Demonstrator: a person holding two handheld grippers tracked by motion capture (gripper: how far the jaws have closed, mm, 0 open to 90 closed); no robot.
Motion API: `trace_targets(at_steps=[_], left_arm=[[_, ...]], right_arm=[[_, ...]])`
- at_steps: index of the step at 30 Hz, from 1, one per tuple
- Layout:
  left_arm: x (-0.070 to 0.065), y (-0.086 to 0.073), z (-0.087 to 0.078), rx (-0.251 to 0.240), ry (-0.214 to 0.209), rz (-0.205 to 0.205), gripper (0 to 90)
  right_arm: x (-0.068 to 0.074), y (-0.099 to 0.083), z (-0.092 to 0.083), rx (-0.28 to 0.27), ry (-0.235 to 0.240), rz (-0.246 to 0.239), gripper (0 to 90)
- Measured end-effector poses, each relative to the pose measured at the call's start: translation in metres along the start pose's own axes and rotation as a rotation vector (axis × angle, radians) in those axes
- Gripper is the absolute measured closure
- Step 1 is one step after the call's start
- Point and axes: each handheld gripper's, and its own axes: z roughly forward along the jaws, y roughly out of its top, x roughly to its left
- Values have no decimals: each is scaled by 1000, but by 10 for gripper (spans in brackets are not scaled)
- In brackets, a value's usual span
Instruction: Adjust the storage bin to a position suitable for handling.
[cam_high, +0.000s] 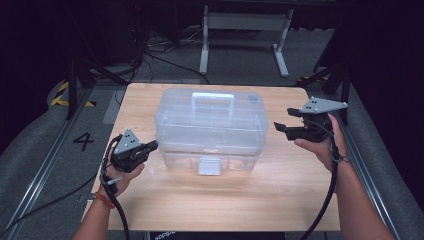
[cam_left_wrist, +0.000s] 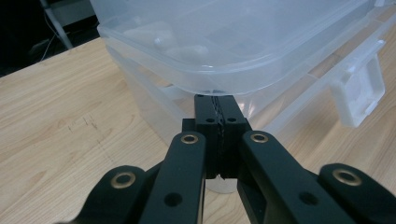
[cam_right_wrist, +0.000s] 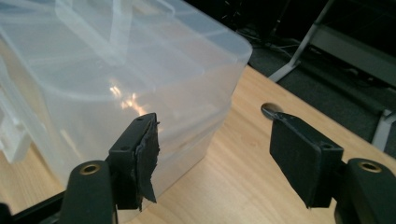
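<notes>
A clear plastic storage box (cam_high: 210, 125) with a lid and a top handle (cam_high: 213, 100) stands in the middle of the wooden table (cam_high: 200, 205). Its white front latch (cam_high: 209, 166) faces me. My left gripper (cam_high: 153, 145) is shut with nothing between its pads. In the left gripper view its tips (cam_left_wrist: 219, 100) sit right under the lid rim at a corner of the box (cam_left_wrist: 233, 42), with the latch (cam_left_wrist: 357, 93) to the right. My right gripper (cam_high: 284, 120) stands open just off the box's right end. In the right gripper view its jaws (cam_right_wrist: 215, 126) are apart with nothing between them, the box (cam_right_wrist: 116, 70) to their left.
A round hole (cam_right_wrist: 271, 109) in the tabletop lies beside the box's far right corner. Beyond the table, a white metal frame (cam_high: 245, 30) and cables lie on the grey floor. A floor mark "4" (cam_high: 83, 141) is at the left. Bare wood runs along the table's front.
</notes>
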Motion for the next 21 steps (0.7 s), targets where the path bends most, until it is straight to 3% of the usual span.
trace_targets(at_steps=[9,11,16,21], left_arm=[[2,5,-2,2,9,7,898],[2,7,-2,-2,10,5,899],[3,10,-3,-5,13,9,899],[4,12,-3,-4,13,11,899]], right_arm=[[6,-31,14,40,20,4,330],[6,-37,17,36,33,15,330],[14,-50,28,18,12,-20,338],[20,-54,36,-15,23,-23,339]])
